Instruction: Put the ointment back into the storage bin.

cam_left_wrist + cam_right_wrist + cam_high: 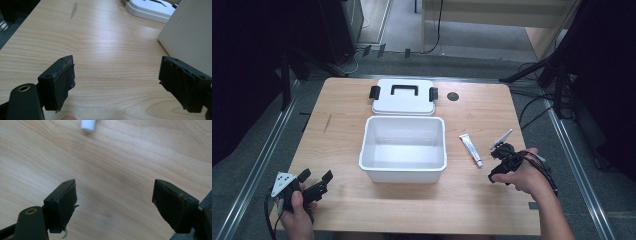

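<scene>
An open white box [403,150] stands empty in the middle of the wooden table. Its white lid [403,96], with a black handle and two black clasps, lies flat just behind it. A small white tube [471,149] lies to the right of the box. My left gripper [316,181] rests open near the front left corner, left of the box, whose wall [190,37] appears at the right in the left gripper view. My right gripper [501,154] hovers open just right of the tube. The tube's cap end [88,125] lies beyond the open jaws in the right gripper view.
A round black grommet [453,96] sits in the tabletop right of the lid. A grey scuff [327,123] marks the wood at the left. Black stand legs [532,67] and cables lie on the floor beyond the right edge.
</scene>
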A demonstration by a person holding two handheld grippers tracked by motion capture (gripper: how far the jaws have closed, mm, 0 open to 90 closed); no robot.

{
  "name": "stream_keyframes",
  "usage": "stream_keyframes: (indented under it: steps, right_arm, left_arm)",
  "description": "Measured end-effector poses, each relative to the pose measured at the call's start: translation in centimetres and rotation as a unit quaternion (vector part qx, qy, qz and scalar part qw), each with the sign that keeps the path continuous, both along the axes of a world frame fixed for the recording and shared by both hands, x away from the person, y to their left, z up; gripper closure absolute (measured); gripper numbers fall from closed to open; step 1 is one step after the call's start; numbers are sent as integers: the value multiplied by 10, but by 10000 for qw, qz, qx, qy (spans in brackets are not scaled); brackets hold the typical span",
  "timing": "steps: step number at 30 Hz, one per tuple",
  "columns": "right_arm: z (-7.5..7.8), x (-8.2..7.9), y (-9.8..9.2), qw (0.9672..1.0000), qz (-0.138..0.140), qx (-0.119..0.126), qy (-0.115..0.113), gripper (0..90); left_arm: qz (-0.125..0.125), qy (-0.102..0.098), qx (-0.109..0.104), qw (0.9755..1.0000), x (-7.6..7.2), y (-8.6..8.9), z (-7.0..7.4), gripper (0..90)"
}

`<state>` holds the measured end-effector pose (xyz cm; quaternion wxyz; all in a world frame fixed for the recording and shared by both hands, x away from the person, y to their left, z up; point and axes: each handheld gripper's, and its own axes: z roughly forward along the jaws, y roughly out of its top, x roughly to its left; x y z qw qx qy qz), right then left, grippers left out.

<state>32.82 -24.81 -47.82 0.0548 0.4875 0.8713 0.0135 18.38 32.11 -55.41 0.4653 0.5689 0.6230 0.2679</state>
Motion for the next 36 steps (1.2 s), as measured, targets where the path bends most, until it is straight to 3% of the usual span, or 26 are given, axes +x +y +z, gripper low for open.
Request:
stream_keyframes:
  steps: [8,21,29,36]
  right_arm:
    - [9,14,13,9997,130,-197,-41,276]
    - [13,36,35,9999,97,44,-20,339]
    - [5,47,50,9995,254,197,-78,350]
    - [-5,60,51,9994,154,310,-44,430]
  left_arm:
    - [-25,31,50,10000,1,-1,0,143]
    - [-13,36,13,10000,1,0,0,145]
    - [-41,22,-14,10000,1,0,0,145]
    - [-53,49,-10,10000,2,0,0,145]
